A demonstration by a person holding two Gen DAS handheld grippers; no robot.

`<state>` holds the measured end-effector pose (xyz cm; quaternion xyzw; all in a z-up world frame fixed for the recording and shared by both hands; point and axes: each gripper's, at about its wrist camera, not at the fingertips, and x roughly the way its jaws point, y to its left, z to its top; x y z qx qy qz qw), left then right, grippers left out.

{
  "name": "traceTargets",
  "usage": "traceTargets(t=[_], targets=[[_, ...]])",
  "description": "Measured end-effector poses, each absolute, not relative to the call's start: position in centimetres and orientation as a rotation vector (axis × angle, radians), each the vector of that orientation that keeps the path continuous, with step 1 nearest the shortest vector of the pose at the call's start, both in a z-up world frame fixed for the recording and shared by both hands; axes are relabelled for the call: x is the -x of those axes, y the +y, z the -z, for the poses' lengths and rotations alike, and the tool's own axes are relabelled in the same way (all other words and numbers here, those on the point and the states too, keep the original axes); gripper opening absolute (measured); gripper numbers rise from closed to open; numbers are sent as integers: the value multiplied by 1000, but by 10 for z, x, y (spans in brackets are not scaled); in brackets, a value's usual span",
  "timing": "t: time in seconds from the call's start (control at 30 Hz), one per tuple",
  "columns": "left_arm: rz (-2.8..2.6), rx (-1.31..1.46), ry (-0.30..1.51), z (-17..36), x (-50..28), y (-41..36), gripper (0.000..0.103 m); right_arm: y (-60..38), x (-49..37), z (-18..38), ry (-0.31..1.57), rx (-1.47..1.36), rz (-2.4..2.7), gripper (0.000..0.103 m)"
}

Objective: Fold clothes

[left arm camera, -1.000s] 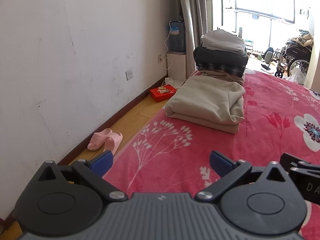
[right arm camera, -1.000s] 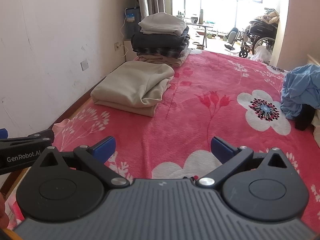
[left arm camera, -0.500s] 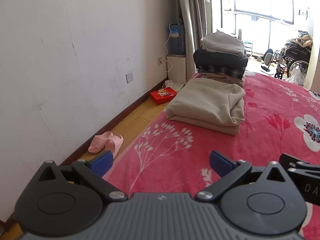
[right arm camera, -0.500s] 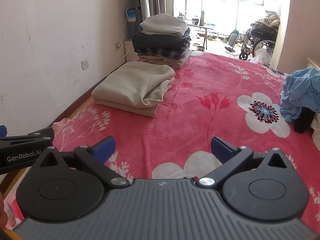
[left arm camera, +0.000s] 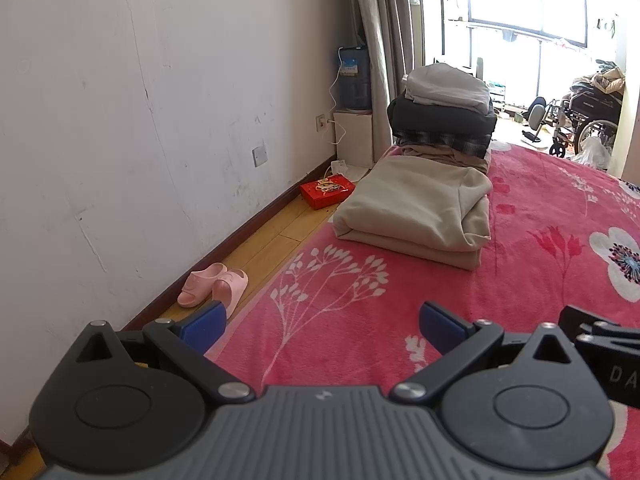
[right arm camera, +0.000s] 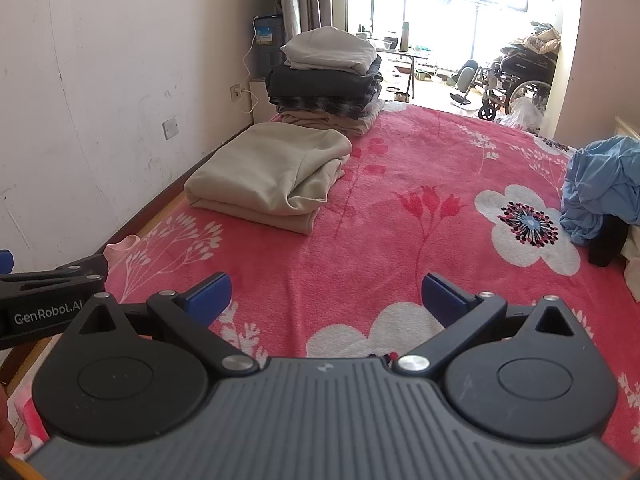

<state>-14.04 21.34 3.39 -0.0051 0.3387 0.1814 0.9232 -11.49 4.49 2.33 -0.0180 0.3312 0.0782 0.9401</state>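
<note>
We note both claws, left (left arm camera: 320,326) and right (right arm camera: 326,294), spread wide and empty above the bed (right arm camera: 400,240); folded garment (right arm camera: 268,176) lies beyond.

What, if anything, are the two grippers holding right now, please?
Nothing: the left gripper and the right gripper are both open and empty above the red blanket.
</note>
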Motion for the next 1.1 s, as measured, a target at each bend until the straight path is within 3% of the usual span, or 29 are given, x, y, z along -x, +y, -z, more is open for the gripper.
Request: traceTargets(t=[1.1], targets=[[-373,-2,705,-28,140,213,103,47,115,-21,680,38,-156,102]])
